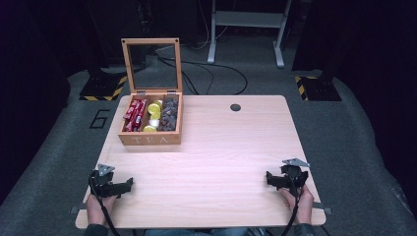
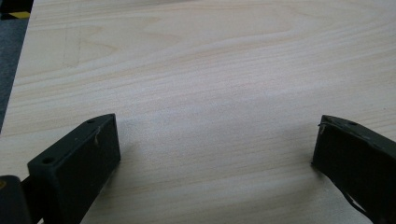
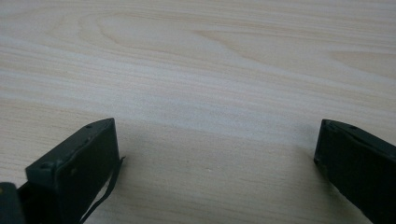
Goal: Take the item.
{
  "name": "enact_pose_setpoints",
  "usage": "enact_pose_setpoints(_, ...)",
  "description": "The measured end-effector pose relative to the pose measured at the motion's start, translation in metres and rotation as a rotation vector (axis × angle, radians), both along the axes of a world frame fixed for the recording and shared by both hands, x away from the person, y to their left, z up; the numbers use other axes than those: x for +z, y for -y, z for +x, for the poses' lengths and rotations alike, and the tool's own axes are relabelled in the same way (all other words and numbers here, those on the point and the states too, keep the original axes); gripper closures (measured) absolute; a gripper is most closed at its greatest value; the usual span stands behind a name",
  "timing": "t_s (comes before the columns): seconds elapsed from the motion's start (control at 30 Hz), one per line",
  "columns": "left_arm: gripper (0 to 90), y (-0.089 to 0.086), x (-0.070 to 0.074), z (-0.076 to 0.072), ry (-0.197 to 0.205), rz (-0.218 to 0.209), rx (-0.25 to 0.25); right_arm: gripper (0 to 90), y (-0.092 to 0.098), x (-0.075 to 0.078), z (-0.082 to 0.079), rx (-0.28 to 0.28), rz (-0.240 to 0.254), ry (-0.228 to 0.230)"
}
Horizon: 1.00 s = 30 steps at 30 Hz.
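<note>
Pale wood grain covers the table [image 1: 221, 147], which stands on grey carpet in a dark room. At about 7 o'clock on the tabletop the left gripper [image 1: 129, 183] rests low in a hand [image 1: 101, 206], its jaws spread wide with only bare wood between them in the left gripper view [image 2: 215, 144]. At about 5 o'clock the right gripper [image 1: 268, 176] sits the same way in the other hand [image 1: 300, 199], jaws parted and nothing between them [image 3: 217, 149]. Well apart from both, toward 11 o'clock, stands a wooden tea box [image 1: 150, 138] marked TEA, its glass-paned lid [image 1: 152, 60] raised upright. Its three compartments hold red packets [image 1: 134, 115] at the left, yellow packets [image 1: 154, 114] in the middle, and dark packets [image 1: 169, 113] at the right. A round cable hole [image 1: 235, 107] lies near 1 o'clock.
</note>
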State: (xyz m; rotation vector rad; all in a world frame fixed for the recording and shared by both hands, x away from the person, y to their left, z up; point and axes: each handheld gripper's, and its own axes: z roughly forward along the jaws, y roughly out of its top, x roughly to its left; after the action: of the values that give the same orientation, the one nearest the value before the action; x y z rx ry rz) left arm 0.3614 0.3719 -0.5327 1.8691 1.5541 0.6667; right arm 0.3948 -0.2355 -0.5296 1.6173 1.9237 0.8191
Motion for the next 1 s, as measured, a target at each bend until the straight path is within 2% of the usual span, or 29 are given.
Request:
enact_pose_setpoints(0.3,0.6,0.000,0.000,0.000,0.000,-0.001,-0.008,0.0,0.000,0.000,0.000,0.006,0.001,0.000)
enact_pose_setpoints(0.5,0.3,-0.001,0.001,-0.001,-0.009,0.009,-0.034,0.0,0.000,0.000,-0.001,0.011,-0.001,0.001)
enact_pose_setpoints(0.57,0.3,-0.001,0.002,-0.001,-0.007,-0.017,-0.027,0.0,0.000,0.000,-0.001,0.011,-0.001,0.000)
enact_pose_setpoints(0.67,0.7,-0.001,0.006,0.000,0.008,-0.039,-0.039,0.0,0.001,0.000,-0.002,0.024,-0.003,0.001)
enact_pose_setpoints(0.8,0.3,0.002,0.016,0.004,0.007,-0.054,-0.058,0.0,0.000,0.000,-0.003,0.039,0.001,0.001)
enact_pose_setpoints(1.0,0.7,0.007,0.032,0.011,0.009,-0.058,-0.079,0.0,-0.001,0.000,-0.004,0.058,-0.002,-0.002)
